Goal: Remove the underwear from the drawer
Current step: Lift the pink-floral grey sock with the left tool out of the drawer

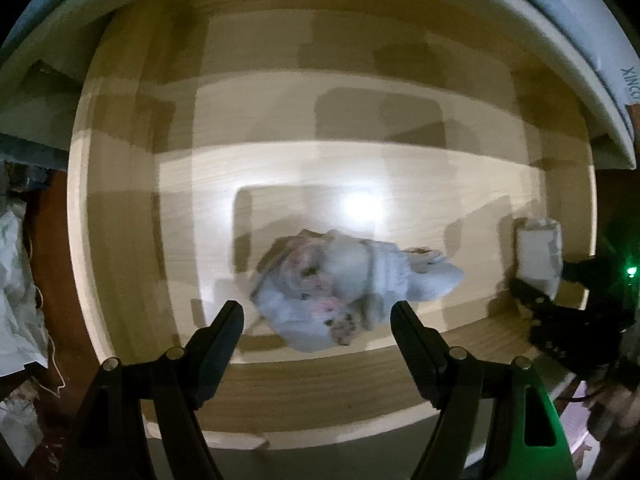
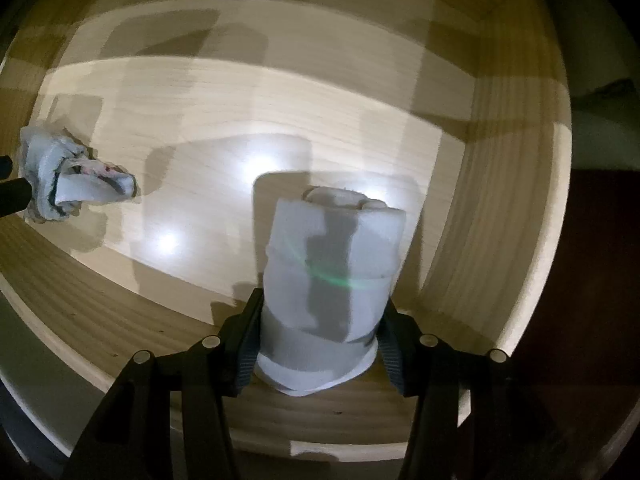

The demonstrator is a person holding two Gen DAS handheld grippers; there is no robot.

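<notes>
The pale wooden drawer (image 1: pixel 120 240) is pulled open in a dim room, its glossy floor catching two bright glints of lamplight. Two rolled pieces of underwear are inside. The patterned roll (image 1: pixel 344 292) lies near the front wall, just ahead of the left gripper (image 1: pixel 316 316), whose fingers are spread apart. The plain white roll (image 2: pixel 332 280) sits toward the drawer's right end, pinched between the fingers of the right gripper (image 2: pixel 320 344).
</notes>
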